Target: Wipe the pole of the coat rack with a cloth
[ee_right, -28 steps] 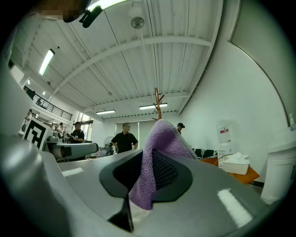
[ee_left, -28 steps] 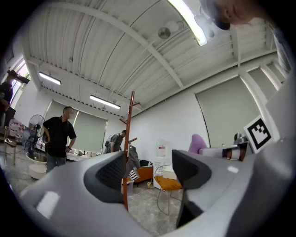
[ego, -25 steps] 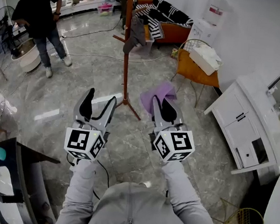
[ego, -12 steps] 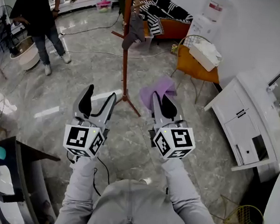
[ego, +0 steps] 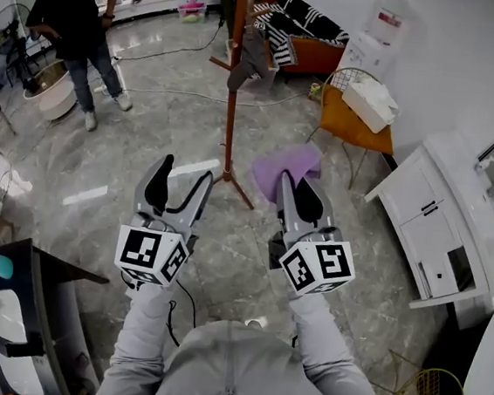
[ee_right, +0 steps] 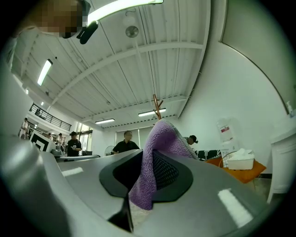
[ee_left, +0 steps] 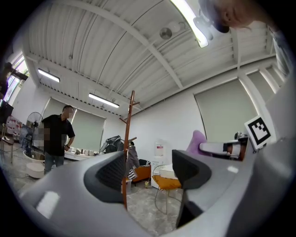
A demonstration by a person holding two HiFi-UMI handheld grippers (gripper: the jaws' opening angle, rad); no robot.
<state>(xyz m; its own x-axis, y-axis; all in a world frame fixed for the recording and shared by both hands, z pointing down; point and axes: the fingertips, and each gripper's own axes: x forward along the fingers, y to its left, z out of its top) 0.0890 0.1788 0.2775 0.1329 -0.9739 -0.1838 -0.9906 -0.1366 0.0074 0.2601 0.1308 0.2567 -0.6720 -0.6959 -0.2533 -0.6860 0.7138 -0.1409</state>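
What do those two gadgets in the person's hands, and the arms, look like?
The left tool and right tool are light grey, each with two long tapering jaws lined with black pads. A white cube printed with black square markers sits at each one's rear. A thin black cable trails below the left one. The sleeves are light grey.

Fuzzy purple terry cloth (ego: 287, 163), smooth reddish-brown wooden pole (ego: 233, 86), glossy marbled floor (ego: 149, 129), left gripper (ego: 185, 173) and right gripper (ego: 298, 186) matt grey plastic with black mesh-textured pads (ee_left: 109, 172).
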